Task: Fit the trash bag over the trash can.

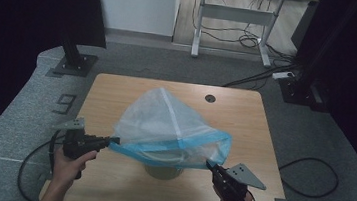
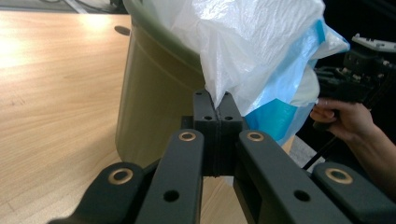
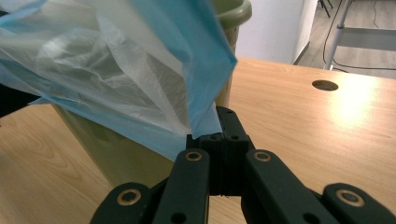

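A clear plastic bag (image 1: 164, 121) with a blue rim band hangs spread over an olive green bin (image 1: 163, 168) near the front of the wooden table (image 1: 117, 91). My left gripper (image 1: 113, 141) is shut on the bag's left rim corner; in the left gripper view its jaws (image 2: 217, 108) pinch white film beside the bin wall (image 2: 154, 107). On the other side, my right gripper (image 1: 208, 164) is shut on the right rim corner, and its jaws (image 3: 218, 122) clamp the blue band (image 3: 196, 56) in front of the bin (image 3: 116, 149). The bag covers most of the bin.
A round cable hole (image 1: 210, 98) sits near the table's far edge. Cables trail on the grey floor (image 1: 308, 134) on both sides. Behind the table stand a white desk frame (image 1: 235, 16) and black stand bases (image 1: 75, 62).
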Tool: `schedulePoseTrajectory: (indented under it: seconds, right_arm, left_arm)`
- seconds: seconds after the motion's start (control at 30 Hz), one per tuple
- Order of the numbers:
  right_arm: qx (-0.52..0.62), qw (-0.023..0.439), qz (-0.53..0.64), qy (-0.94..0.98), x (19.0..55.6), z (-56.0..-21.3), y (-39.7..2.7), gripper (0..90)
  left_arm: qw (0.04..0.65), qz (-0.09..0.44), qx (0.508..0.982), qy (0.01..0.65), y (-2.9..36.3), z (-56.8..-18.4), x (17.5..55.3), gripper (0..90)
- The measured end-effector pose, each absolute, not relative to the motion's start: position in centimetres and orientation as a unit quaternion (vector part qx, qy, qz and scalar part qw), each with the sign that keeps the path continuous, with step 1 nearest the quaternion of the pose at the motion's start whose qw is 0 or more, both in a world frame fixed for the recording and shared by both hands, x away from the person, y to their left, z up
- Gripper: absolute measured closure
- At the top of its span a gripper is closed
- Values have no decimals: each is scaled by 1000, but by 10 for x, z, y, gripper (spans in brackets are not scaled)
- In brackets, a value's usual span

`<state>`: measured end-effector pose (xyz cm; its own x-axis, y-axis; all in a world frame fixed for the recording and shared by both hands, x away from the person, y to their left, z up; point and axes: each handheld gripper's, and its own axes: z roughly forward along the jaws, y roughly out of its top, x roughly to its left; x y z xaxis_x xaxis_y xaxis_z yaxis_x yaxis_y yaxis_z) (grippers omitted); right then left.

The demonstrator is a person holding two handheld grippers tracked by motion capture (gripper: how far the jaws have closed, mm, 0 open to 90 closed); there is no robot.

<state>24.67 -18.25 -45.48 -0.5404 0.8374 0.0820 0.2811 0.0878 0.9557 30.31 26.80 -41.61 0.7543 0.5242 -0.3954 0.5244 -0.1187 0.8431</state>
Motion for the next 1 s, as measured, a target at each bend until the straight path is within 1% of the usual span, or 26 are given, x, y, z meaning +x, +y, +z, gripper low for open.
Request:
schedulePoseTrajectory:
  seconds: [0.13,0.23,0.33,0.5,0.6,0.67,0.73,1.0]
  right_arm:
    - [404,249,537,697,250,-459,-180,889]
    - [408,231,537,701,254,-463,-179,889]
    - [408,226,532,707,256,-467,-175,889]
    - [409,221,531,709,259,-470,-174,889]
    - [411,223,528,709,261,-470,-174,889]
    - [413,226,529,706,261,-468,-175,888]
    - [413,228,533,703,260,-467,-176,883]
    - [411,234,539,697,257,-461,-177,877]
  left_arm:
    - [555,1,753,354,265,-421,305,897]
    - [537,8,765,355,259,-425,306,896]
    - [523,8,776,353,253,-430,307,895]
    - [518,9,774,363,253,-435,311,893]
    - [521,18,772,363,253,-433,310,883]
    - [529,24,769,359,254,-429,307,846]
    - [539,25,764,352,256,-425,304,827]
    - [543,29,766,344,253,-419,303,836]
